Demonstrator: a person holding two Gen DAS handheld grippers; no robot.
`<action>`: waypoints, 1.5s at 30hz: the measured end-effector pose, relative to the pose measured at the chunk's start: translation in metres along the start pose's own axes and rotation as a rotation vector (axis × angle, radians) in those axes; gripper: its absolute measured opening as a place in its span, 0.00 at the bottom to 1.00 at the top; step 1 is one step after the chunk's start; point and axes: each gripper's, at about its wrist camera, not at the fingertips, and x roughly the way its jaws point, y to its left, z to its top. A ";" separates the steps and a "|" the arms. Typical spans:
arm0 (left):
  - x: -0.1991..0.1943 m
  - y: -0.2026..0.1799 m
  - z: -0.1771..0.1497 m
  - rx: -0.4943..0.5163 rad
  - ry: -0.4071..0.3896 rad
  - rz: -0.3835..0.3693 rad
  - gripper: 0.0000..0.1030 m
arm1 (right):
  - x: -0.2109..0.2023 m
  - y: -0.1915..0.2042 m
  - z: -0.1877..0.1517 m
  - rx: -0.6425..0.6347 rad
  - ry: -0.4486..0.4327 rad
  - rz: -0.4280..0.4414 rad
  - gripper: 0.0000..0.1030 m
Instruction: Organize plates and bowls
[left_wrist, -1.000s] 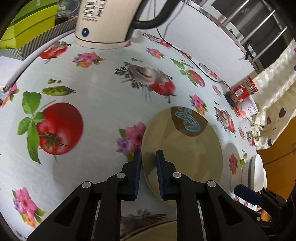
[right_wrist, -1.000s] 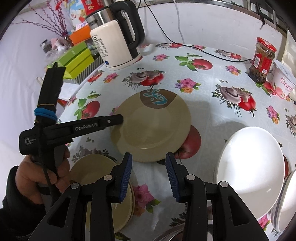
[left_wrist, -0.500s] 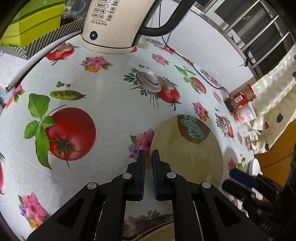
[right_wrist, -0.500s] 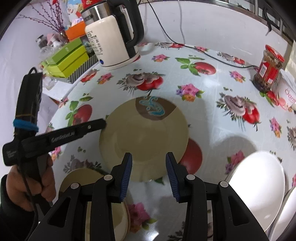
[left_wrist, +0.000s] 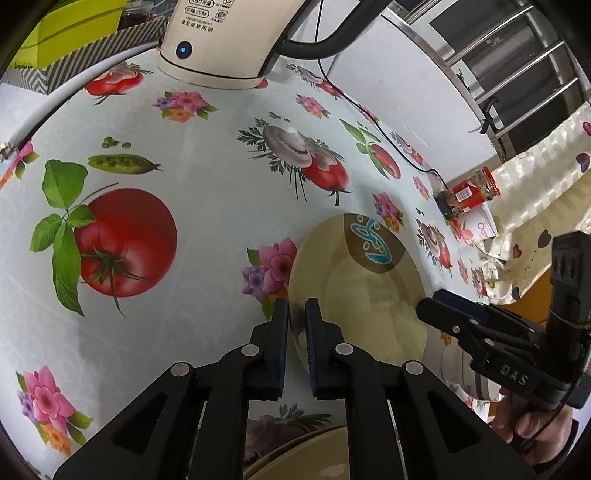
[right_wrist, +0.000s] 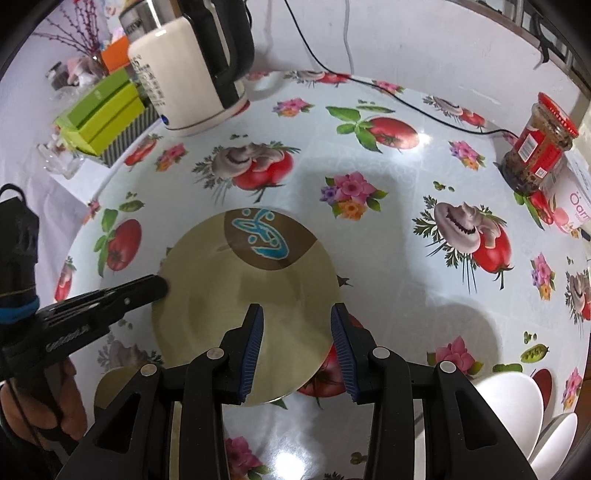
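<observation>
Jaws on the left gripper (left_wrist: 296, 314) are pinched onto the near rim of the beige plate (right_wrist: 251, 295), the one with a brown patch and a blue squiggle, which looks lifted a bit off the tablecloth (right_wrist: 388, 258). Over on the right gripper (right_wrist: 297, 325) the jaws are spread wide, hovering above that same plate and gripping nothing.

Count-wise: two beige plates, since a second beige plate (right_wrist: 110, 384) sits low at the left under the left gripper, plus two white dishes (right_wrist: 517, 402) overlapping at the lower right edge, too cut off to say plate or bowl. One kettle (right_wrist: 184, 74) with small print too fine to read, one red-lidded jar (right_wrist: 535, 147), and one white tub (right_wrist: 580, 210) reading "Oarr", the rest being cut off. Left gripper's side has blurry lettering; right one shows "DAS".
</observation>
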 end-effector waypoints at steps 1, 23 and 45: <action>0.000 0.000 0.000 -0.001 0.002 -0.001 0.10 | 0.002 0.000 0.001 -0.001 0.005 -0.007 0.37; 0.002 -0.002 -0.003 0.017 0.006 0.013 0.12 | 0.026 -0.005 0.012 0.010 0.100 -0.006 0.38; -0.016 -0.004 0.000 0.011 -0.053 0.008 0.12 | 0.015 -0.002 0.013 0.041 0.044 0.036 0.37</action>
